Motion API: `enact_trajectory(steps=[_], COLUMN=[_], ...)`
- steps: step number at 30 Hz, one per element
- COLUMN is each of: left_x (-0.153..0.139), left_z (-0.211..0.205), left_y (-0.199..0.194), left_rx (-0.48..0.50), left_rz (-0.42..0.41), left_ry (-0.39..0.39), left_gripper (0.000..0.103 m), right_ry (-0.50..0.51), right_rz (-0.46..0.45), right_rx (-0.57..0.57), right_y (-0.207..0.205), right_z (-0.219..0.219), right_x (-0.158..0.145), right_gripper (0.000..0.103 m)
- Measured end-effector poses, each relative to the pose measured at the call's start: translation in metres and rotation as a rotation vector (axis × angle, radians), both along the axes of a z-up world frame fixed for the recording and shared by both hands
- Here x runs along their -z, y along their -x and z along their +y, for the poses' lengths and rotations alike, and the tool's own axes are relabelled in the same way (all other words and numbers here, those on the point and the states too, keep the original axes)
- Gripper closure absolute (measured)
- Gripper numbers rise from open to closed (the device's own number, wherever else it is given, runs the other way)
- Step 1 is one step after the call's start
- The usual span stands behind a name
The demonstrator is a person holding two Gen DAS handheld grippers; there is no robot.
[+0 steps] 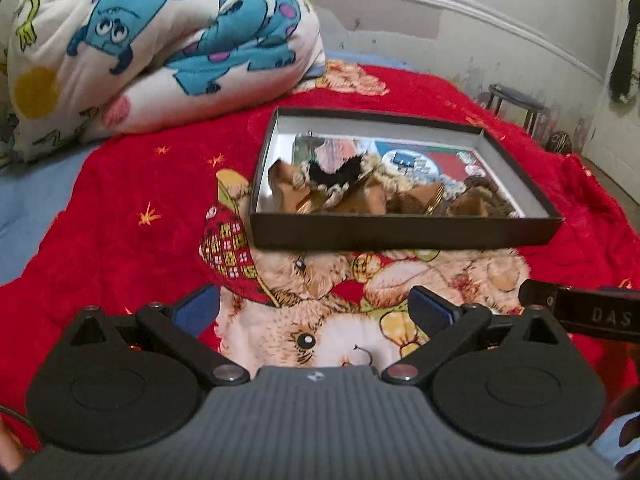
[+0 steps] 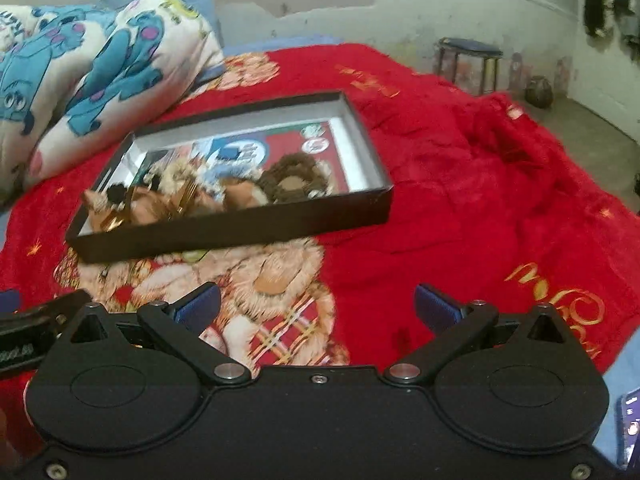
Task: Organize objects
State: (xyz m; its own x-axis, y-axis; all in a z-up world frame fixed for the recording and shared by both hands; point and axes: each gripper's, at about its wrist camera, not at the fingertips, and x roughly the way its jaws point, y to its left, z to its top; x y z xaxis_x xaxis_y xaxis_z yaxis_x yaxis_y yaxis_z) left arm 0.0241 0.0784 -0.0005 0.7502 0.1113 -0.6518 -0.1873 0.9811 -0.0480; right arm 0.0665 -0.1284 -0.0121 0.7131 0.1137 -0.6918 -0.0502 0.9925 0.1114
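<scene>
A shallow black box (image 1: 400,232) (image 2: 224,232) lies on the red bear-print blanket (image 1: 120,208) (image 2: 460,200). Inside it sit brown furry items (image 1: 340,188) (image 2: 296,180), gold-coloured pieces (image 2: 180,200) and a printed card (image 1: 420,160) (image 2: 248,148). My left gripper (image 1: 316,308) hovers over the blanket short of the box's near wall, open and empty. My right gripper (image 2: 318,306) is also open and empty, nearer than the box and off to its right. A black part of the right gripper (image 1: 592,314) shows at the left view's right edge.
A rolled cartoon-print quilt (image 1: 152,48) (image 2: 92,64) lies behind and left of the box. A small stool (image 1: 516,108) (image 2: 468,60) stands by the wall past the bed. Dark clothes (image 1: 626,48) hang at the far right. A phone (image 2: 630,424) lies near the right gripper.
</scene>
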Motion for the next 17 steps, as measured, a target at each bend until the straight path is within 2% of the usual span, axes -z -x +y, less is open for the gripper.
enact_trajectory(steps=[3,6,8,9,10,11,14,17], left_x=[0.003,0.007,0.008,0.007,0.006,0.006,0.010,0.013], left_z=[-0.002,-0.004,-0.007,-0.008,-0.008,-0.009,-0.008,-0.006], left_y=[-0.001,-0.003,-0.005,-0.005,-0.004,-0.003,-0.001,0.001], left_rx=[0.005,0.020,0.028,0.033,0.040,0.046,0.048,0.058], left_rz=[0.013,0.041,0.055,0.054,0.049,0.045,0.064,0.069], left_ry=[-0.009,-0.013,-0.010,-0.015,-0.019,-0.022,-0.023,-0.015], left_gripper=[0.000,0.000,0.000,0.000,0.000,0.000,0.000,0.000], right_ry=[-0.021,0.080,0.106,0.137,0.172,0.198,0.142,0.151], right_rz=[0.015,-0.014,0.036,0.024,-0.046,-0.060,-0.061,-0.078], right_rx=[-0.012,-0.032,-0.060,-0.063,-0.073,-0.080,-0.042,-0.054], right_y=[0.001,0.000,-0.007,-0.005,0.002,0.005,0.006,0.013], right_z=[0.002,0.014,0.019,0.022,0.025,0.029,0.024,0.022], right_x=[0.008,0.021,0.040,0.049,0.052,0.054,0.054,0.056], right_gripper=[0.000,0.000,0.000,0.000,0.000,0.000,0.000,0.000])
